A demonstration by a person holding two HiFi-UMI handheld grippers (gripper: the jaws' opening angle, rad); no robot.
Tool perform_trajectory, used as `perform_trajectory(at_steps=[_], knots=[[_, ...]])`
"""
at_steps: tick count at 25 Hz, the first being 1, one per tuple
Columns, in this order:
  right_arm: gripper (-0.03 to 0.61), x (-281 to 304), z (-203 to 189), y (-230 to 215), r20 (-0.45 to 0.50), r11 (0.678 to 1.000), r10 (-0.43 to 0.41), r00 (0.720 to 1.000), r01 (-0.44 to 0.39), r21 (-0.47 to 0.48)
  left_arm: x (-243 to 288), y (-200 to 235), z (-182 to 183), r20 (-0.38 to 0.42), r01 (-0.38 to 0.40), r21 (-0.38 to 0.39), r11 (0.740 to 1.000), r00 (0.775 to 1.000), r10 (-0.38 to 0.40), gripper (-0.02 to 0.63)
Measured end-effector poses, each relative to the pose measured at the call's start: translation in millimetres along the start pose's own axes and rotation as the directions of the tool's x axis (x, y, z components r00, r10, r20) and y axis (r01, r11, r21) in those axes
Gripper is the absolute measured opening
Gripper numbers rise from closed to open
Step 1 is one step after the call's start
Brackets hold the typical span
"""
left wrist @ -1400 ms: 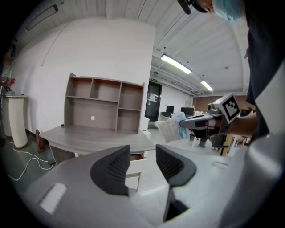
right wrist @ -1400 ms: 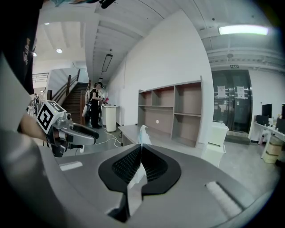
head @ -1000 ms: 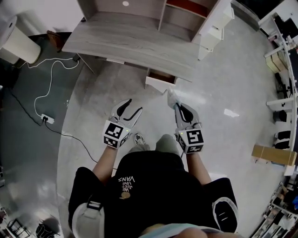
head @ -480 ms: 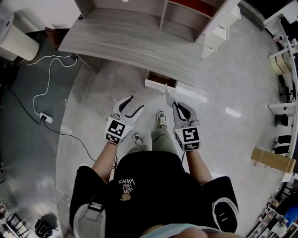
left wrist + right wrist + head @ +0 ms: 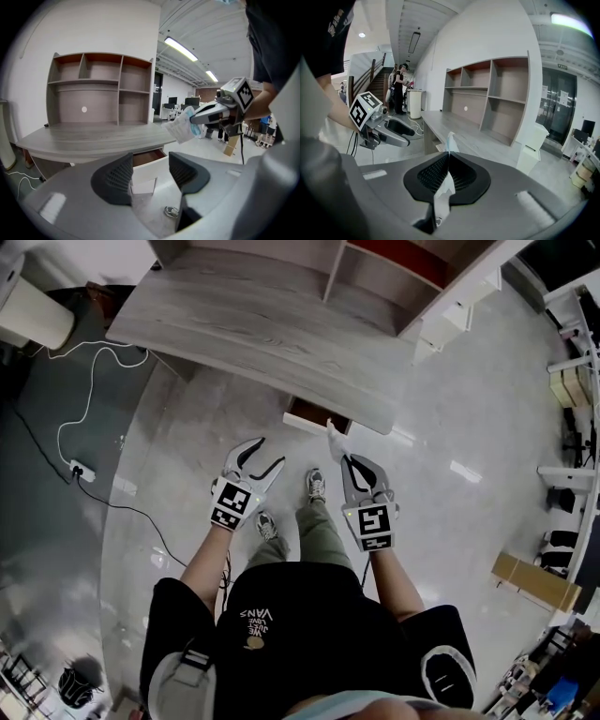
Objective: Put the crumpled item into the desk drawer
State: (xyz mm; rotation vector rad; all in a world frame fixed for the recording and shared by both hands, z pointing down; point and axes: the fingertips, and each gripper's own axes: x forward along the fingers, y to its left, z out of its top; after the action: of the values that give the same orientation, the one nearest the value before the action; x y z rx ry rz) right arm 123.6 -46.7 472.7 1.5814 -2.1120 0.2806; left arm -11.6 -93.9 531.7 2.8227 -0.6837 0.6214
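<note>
Right gripper (image 5: 345, 458) is pinching crumpled white item (image 5: 333, 435), presenting it toward open desk drawer (image 5: 307, 414) for drop-in; left gripper (image 5: 267, 454) is idling, jaws apart, empty.

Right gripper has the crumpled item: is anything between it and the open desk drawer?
Nothing visible does. The crumpled item, clamped in the right gripper, hangs just right of the open drawer, only bare floor between. The left gripper, open and empty, is off to the left of that path.
</note>
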Motion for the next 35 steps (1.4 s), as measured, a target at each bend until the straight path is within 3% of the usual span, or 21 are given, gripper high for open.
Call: perform_trajectory(at_steps=[11,16,25,35], knots=[[0.008,48.5,-38.1,-3.1,-0.094,0.989,0.075,0.993,-0.086,-0.122,45.4,24.4,-31.0,-0.058,-0.034,-0.035,0.999,0.998,0.032,0.261],[0.006,68.9,-50.5,-8.2,-0.13,0.971,0.08,0.988,-0.107,-0.212,63.3,35.5,-50.0,-0.083,-0.042,-0.045,0.998,0.996,0.038,0.261],[0.008,98.9,-65.6,-12.9,-0.167,0.944,0.111,0.98,-0.156,-0.29,96.4,41.3,-73.8,-0.113,-0.023,-0.052,0.998,0.993,0.017,0.261],[0.008,131.4,-79.1,-8.0,-0.214,0.86,0.112,0.971,-0.202,-0.468,126.4,42.9,-92.4,-0.165,0.004,-0.059,0.998,0.986,-0.014,0.261]])
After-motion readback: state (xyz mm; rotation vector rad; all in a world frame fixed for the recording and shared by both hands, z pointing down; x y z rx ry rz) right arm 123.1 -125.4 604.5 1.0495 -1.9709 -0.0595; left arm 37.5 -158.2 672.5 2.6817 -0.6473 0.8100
